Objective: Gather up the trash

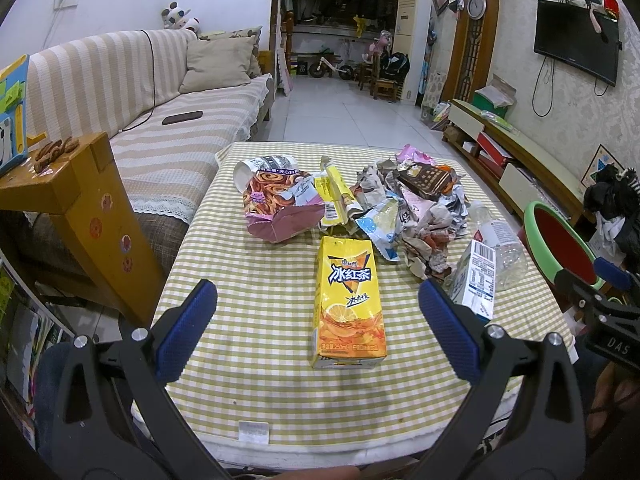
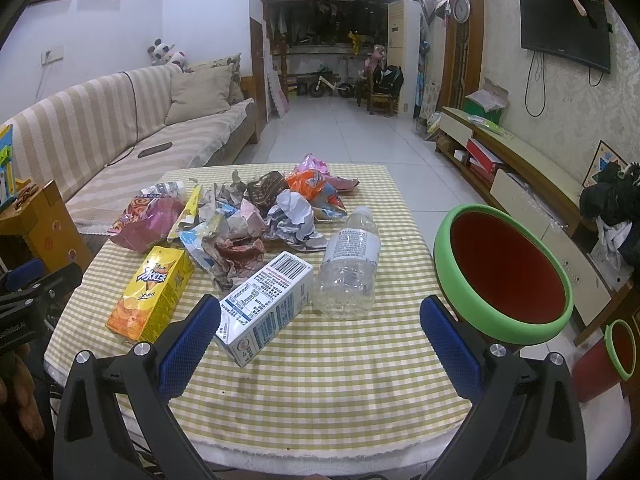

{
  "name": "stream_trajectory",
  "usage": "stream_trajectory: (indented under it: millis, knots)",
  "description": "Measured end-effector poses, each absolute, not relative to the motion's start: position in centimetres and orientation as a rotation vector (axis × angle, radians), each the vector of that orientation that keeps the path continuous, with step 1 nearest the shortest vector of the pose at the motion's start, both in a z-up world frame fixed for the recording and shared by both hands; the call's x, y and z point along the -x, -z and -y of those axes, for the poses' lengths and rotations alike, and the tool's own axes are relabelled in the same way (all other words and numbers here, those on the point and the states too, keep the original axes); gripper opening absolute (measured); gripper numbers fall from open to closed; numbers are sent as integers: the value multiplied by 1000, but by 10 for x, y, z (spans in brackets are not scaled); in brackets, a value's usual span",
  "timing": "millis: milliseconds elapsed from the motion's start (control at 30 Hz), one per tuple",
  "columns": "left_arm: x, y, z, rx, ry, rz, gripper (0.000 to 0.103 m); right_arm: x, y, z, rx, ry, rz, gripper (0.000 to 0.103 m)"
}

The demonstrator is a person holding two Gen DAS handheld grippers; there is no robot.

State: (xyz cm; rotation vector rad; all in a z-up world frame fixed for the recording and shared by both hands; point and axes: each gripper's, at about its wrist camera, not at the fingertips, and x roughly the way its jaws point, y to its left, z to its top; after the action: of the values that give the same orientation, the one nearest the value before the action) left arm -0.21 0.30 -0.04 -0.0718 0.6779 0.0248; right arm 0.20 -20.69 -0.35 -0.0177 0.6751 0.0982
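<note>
A yellow iced-tea carton [image 1: 347, 304] [image 2: 151, 294] lies on the checked table [image 1: 260, 392] [image 2: 340, 380], directly ahead of my open left gripper [image 1: 318, 308]. A white milk carton [image 2: 266, 306] [image 1: 474, 280] and a clear plastic bottle [image 2: 350, 260] [image 1: 500, 248] lie in front of my open right gripper [image 2: 320, 328]. Behind them sits a heap of crumpled wrappers [image 1: 412, 208] [image 2: 256, 216] with a pink snack bag [image 1: 280, 204] [image 2: 146, 224]. A red bin with a green rim [image 2: 504, 272] [image 1: 560, 240] stands at the table's right edge. Both grippers hold nothing.
A striped sofa [image 1: 168, 92] and a wooden armrest stand [image 1: 76, 200] flank the table's left side. A low TV cabinet [image 2: 520, 176] runs along the right wall. A second small green-rimmed bin [image 2: 620, 350] sits low at the right. Tiled floor [image 2: 340, 132] stretches beyond the table.
</note>
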Motion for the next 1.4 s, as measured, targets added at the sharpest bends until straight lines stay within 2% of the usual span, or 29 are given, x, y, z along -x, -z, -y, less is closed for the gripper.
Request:
stream_trajectory:
  millis: [1400]
  knots:
    - [-4, 9, -1, 91, -6, -714, 99, -9, 9, 209, 48, -82, -688, 96]
